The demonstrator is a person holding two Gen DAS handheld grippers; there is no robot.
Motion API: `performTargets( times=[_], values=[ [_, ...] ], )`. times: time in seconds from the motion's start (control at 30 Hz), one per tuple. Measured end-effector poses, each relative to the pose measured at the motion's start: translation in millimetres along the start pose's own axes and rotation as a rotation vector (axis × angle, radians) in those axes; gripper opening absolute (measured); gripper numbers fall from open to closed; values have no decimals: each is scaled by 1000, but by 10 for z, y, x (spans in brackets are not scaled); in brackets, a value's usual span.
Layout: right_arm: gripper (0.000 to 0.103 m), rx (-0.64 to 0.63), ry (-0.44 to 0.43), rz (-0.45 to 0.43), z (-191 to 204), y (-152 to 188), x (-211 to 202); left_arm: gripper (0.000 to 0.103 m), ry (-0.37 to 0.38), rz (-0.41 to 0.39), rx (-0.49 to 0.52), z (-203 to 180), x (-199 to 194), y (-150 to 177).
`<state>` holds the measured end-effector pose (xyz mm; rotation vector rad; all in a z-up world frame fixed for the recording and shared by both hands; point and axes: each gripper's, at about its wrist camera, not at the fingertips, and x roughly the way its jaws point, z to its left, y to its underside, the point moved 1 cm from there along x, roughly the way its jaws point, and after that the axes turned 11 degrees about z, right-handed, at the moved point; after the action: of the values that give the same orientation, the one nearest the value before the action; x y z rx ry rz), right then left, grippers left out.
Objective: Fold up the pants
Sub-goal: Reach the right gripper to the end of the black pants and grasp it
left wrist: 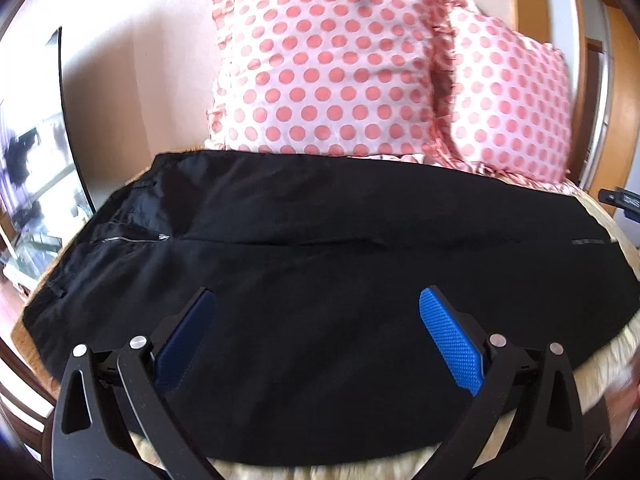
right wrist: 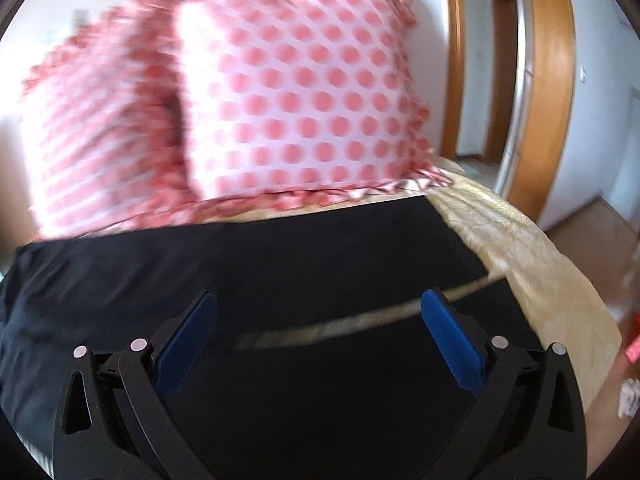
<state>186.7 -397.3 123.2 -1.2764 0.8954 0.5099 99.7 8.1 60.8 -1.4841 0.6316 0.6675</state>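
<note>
While both grippers, left gripper (left wrist: 318, 300) and right gripper (right wrist: 319, 304), gape wide over the black pants (left wrist: 320, 248), only the left wrist view shows the zipper (left wrist: 132, 239).

Both views are bright with soft daylight and show strong fisheye bending, dark vignetted corners and curved edges. The left wrist view is mostly sharp, with smearing at its far left and lower right. The right wrist view is motion-blurred throughout, most on the dotted pillows (right wrist: 224, 108). The black pants (left wrist: 320, 264) show almost no detail.
</note>
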Motion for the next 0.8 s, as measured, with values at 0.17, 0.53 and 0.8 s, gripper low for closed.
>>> performTargets(
  times=[0.17, 0.53, 0.8],
  values=[
    [101, 142, 127, 121, -246, -713, 856, 101, -1, 39, -30, 23, 272, -159],
    [68, 366, 309, 298, -598, -1288, 2137, 101, 56, 99, -66, 147, 613, -206],
    [52, 391, 372, 263, -755, -1297, 2240, 101, 101, 140, -90, 188, 688, -200]
  ],
)
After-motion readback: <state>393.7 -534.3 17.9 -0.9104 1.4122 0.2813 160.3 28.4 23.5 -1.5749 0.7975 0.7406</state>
